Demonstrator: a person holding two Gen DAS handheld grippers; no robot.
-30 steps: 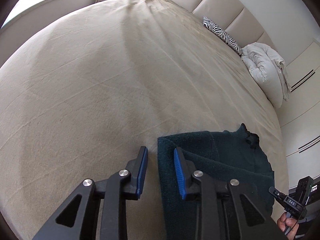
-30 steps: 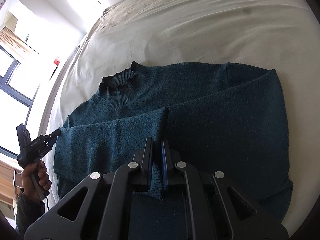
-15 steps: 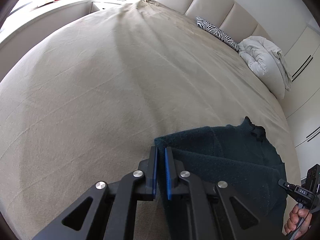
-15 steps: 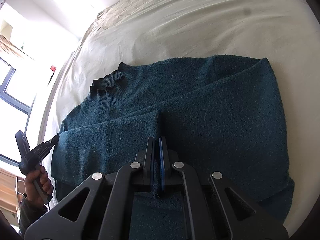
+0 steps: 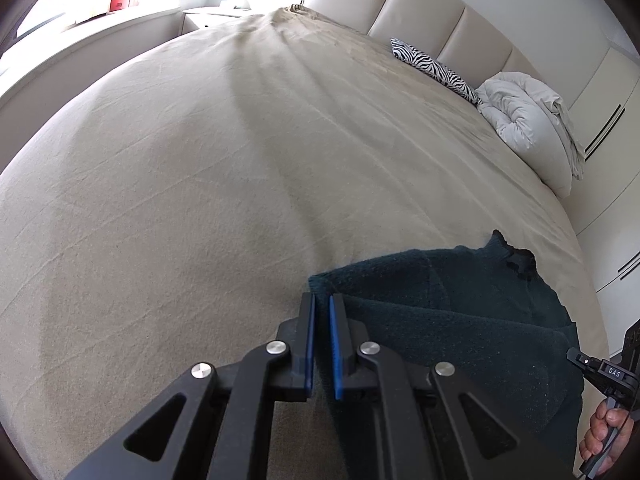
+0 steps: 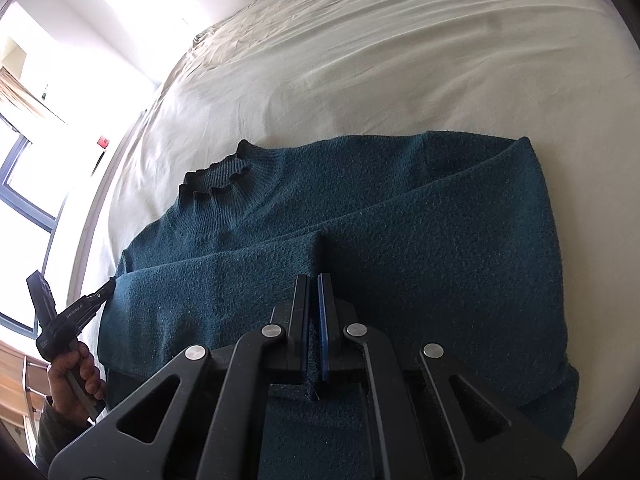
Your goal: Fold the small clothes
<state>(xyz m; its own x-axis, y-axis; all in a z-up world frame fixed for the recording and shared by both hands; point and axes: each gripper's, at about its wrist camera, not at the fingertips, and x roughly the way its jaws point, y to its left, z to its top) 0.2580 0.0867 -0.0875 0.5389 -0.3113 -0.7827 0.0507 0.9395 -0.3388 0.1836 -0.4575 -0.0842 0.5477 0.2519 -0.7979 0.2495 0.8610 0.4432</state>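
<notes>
A dark teal knit sweater [image 6: 400, 208] lies flat on the beige bed sheet [image 5: 200, 200], sleeves folded across its body and collar [image 6: 216, 184] to the left. My right gripper [image 6: 313, 278] is shut on a raised ridge of the sweater's middle where a sleeve end lies. My left gripper [image 5: 322, 300] is shut at the sweater's [image 5: 460, 312] side edge, with the knit pinched at the pad tips. In the right wrist view the left gripper [image 6: 110, 283] meets that same edge, held by a hand [image 6: 76, 376]. The right gripper [image 5: 572, 354] shows at the left wrist view's lower right.
A zebra-print pillow [image 5: 436, 68] and a bundled white duvet [image 5: 528, 128] lie at the padded headboard [image 5: 440, 20]. Wardrobe doors [image 5: 600, 132] stand beyond the bed. A window [image 6: 24, 184] is at the left in the right wrist view. Wide sheet stretches beyond the sweater.
My left jaws went from open beside the sweater's edge to shut on it. The right jaws closed the last small gap on the knit ridge. Neither hand travelled much.
</notes>
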